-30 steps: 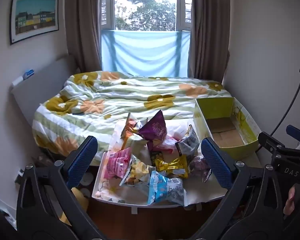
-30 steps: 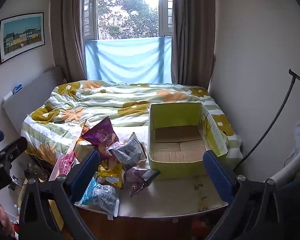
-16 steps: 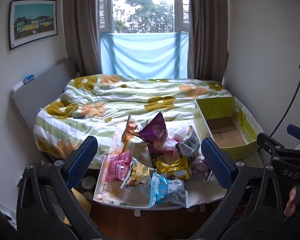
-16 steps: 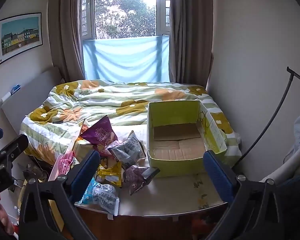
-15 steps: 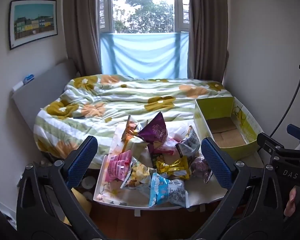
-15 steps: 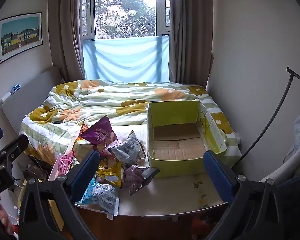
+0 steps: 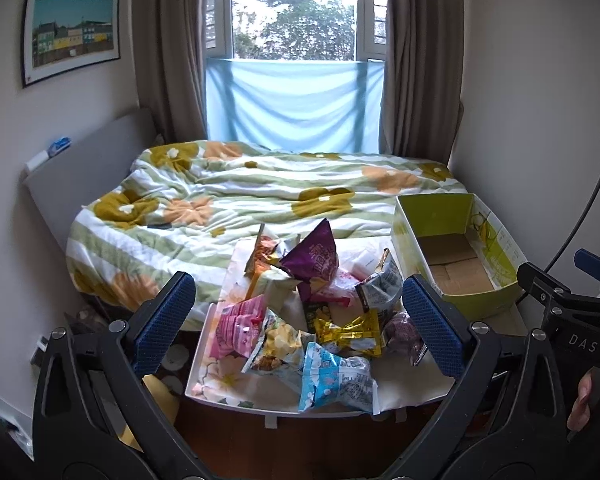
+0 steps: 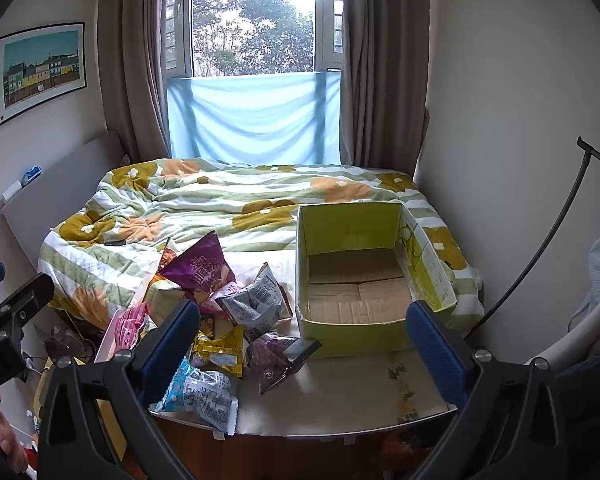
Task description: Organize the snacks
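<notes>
Nothing gripped: left gripper [image 7: 298,318] and right gripper [image 8: 300,338] both spread wide, held back for an approach. Crinkly foil snack packets [image 7: 320,320] heaped lower centre; empty yellow-green cardboard box [image 8: 356,272] right of centre, open-topped, probably for receiving them.

The left gripper [image 7: 298,312], jaws spread wide and holding nothing, frames a heap of snack bags [image 7: 312,312] on a white tray [image 7: 198,376]; right of it sits a green cardboard box [image 7: 496,248], near a floral duvet [image 7: 236,196].
</notes>
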The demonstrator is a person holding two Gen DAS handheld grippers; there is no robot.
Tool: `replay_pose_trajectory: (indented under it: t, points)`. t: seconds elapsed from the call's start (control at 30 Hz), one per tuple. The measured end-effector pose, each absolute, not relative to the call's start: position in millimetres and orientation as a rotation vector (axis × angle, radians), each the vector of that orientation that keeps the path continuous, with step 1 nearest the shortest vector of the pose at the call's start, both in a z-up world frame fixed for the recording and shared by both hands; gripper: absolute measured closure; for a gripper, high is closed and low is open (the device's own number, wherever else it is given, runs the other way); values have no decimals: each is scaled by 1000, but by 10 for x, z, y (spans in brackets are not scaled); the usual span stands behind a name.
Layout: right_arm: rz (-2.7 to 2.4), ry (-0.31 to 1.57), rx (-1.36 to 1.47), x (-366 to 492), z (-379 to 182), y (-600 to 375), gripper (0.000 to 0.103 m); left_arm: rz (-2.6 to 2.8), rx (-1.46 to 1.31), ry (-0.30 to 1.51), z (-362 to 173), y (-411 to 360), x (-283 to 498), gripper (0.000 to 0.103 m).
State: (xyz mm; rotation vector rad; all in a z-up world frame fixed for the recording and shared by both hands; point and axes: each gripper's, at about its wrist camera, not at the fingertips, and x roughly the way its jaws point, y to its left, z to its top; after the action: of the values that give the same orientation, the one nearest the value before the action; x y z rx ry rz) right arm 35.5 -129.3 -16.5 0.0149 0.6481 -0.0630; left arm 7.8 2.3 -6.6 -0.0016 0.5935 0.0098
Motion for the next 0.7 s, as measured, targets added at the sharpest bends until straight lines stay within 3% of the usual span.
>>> replay_pose_trajectory:
  t: [0.7]
  points:
    - [-63,650,18,448,-207,-1309,0,20,4,606,-121,4,121,1]
